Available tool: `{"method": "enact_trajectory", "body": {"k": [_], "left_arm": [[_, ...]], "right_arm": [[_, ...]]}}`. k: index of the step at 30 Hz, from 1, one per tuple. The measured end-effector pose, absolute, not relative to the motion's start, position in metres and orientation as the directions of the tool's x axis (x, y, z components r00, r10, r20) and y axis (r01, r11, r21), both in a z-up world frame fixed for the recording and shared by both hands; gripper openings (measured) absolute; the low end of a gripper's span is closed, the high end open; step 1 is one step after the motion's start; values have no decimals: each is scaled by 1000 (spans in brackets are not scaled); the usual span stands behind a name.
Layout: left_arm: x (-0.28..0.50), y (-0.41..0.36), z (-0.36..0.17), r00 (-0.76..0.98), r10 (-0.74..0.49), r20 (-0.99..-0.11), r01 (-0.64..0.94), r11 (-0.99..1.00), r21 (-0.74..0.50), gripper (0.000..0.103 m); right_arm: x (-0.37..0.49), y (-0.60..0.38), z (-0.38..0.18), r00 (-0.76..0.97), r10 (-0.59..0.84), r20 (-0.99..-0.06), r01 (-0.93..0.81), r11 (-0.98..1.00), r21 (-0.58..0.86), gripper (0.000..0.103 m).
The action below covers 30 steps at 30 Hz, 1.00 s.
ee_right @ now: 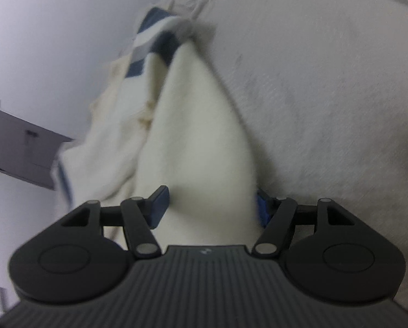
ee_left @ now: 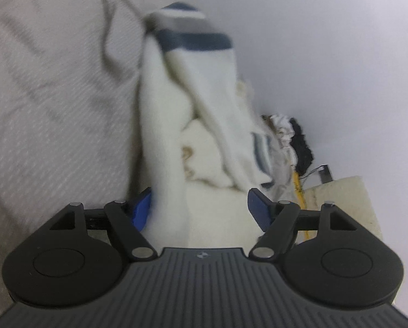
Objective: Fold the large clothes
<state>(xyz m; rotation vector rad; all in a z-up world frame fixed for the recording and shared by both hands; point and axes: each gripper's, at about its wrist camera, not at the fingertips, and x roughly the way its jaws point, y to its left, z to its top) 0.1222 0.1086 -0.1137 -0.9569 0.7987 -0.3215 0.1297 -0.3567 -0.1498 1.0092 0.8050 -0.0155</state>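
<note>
In the left wrist view, a grey sheet (ee_left: 53, 104) fills the left of the frame. At centre the cream sweater (ee_left: 176, 109) with navy stripes runs from the top down between the blue pads of the left tool (ee_left: 201, 207), which seems to pinch a fold, though blur hides the contact. Lower right sits a clothes pile (ee_left: 288, 136).

In the right wrist view, the sweater (ee_right: 201, 136) reaches down from upper left into the right tool (ee_right: 212, 207), likewise gripped between wide-set pads. The sheet (ee_right: 327, 95) lies right.

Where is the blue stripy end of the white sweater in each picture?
Left wrist view: the stripes are near the top, just left of middle, above the white sweater.
Right wrist view: the stripes are at upper left of middle.
Shared landmark: the grey bedsheet beside the sweater.
</note>
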Motion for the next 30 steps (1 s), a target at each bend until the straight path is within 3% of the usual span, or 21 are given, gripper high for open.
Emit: {"method": "enact_trajectory", "body": {"k": [9,12,15,18,22,23,30], "left_arm": [[108,89,-126,623,-499,-603,-165,669,-725,76],[102,72,-122,608,-455,-651,-145,742,-654,76],[98,62,-123,583,-450,-676,-137,766,-628,75],[97,57,-124,594,-424,-684,-141,782,-607,74],[97,68,-131,609,-379,-696,-222,761,-609,32],[97,72,-133,614,-385,-689,-233,746,-624,24],[77,97,-107,738,-404,-541,-195,640,-743,19]], "right_arm": [[122,-335,-132,736,517,-438,179,475,862,66],[114,-321,-131,700,500,-510,198,551,811,62],[105,-320,-135,677,476,-562,254,566,785,49],[104,-316,-141,624,480,-616,295,586,755,42],[102,-310,-141,611,474,-634,297,604,739,32],[103,-309,-142,614,470,-634,302,603,739,24],[86,-322,-112,684,495,-536,200,579,790,17]]}}
